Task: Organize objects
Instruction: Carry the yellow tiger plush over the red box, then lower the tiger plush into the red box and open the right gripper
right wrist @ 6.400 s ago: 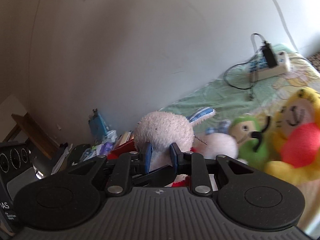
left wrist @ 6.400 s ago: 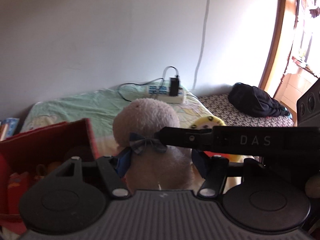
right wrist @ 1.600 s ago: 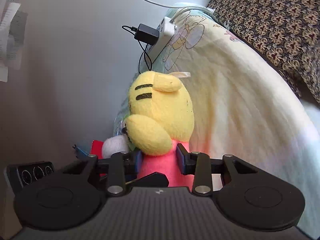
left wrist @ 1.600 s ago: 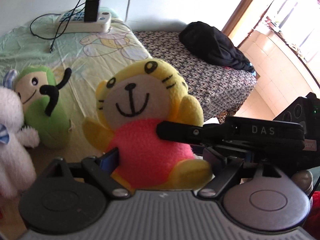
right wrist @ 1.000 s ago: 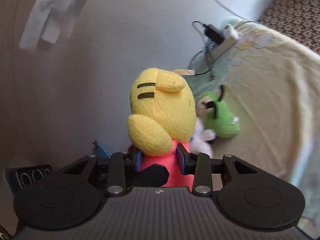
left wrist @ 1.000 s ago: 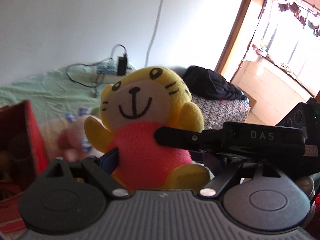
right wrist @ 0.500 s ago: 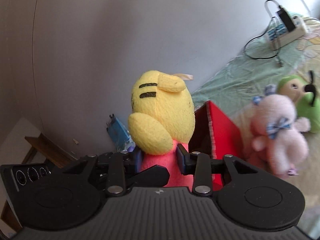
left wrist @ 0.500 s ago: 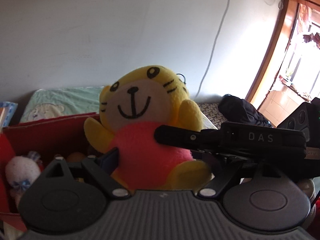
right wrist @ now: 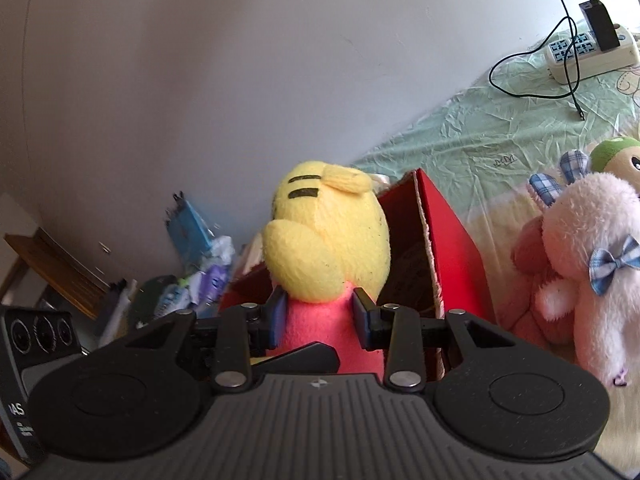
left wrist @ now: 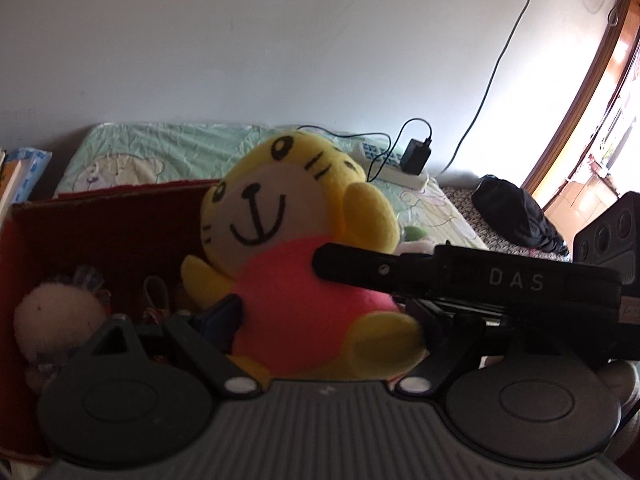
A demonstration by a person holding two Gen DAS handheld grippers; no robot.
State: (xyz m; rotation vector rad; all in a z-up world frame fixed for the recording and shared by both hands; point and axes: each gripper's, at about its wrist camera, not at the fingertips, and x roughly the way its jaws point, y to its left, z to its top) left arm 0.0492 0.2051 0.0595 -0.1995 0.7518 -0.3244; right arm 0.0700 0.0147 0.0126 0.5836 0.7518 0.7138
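Right gripper (right wrist: 319, 314) clamped on pink belly of yellow tiger plush (right wrist: 326, 240), both pads pressed into fabric. Left gripper (left wrist: 320, 320) fingers spread wide either side of same plush (left wrist: 292, 256); right-hand finger hidden, contact unclear. Plush held upright, over open red box (left wrist: 100, 220) on bed. White fluffy plush (left wrist: 52, 320) inside box. Beside box on bed sheet (right wrist: 480, 140): pink bunny plush (right wrist: 588, 260), green plush (right wrist: 616, 156). Farther back: power strip (right wrist: 588, 52) with charger.
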